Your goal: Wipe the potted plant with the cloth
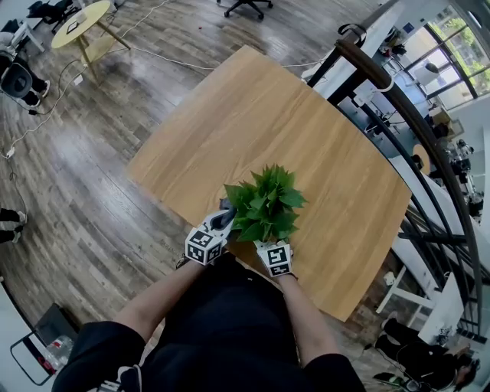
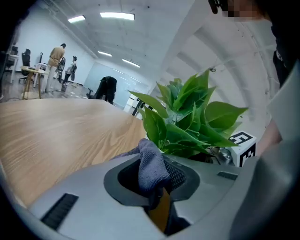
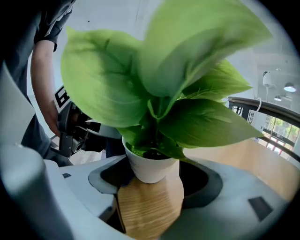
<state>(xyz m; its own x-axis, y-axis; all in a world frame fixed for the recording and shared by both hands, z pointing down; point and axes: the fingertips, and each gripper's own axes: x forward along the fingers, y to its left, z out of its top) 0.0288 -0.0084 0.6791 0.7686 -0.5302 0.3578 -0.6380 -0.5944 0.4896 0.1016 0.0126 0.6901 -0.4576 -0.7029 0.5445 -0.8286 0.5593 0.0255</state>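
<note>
Cloth (image 2: 152, 165) in left claw (image 2: 157, 186); plant (image 3: 157, 108) in right claw (image 3: 150, 190).

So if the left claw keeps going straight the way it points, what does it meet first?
Most likely the potted plant: its leaves stand right ahead of the left claw, so the cloth it grips would touch them first. Depth is hard to judge.

Dark plank floor (image 1: 84, 199); light wood table (image 1: 306, 122); small yellow table (image 1: 80, 23) upper left; windows (image 1: 459, 46) right; ceiling strip lights (image 2: 117, 16).
</note>
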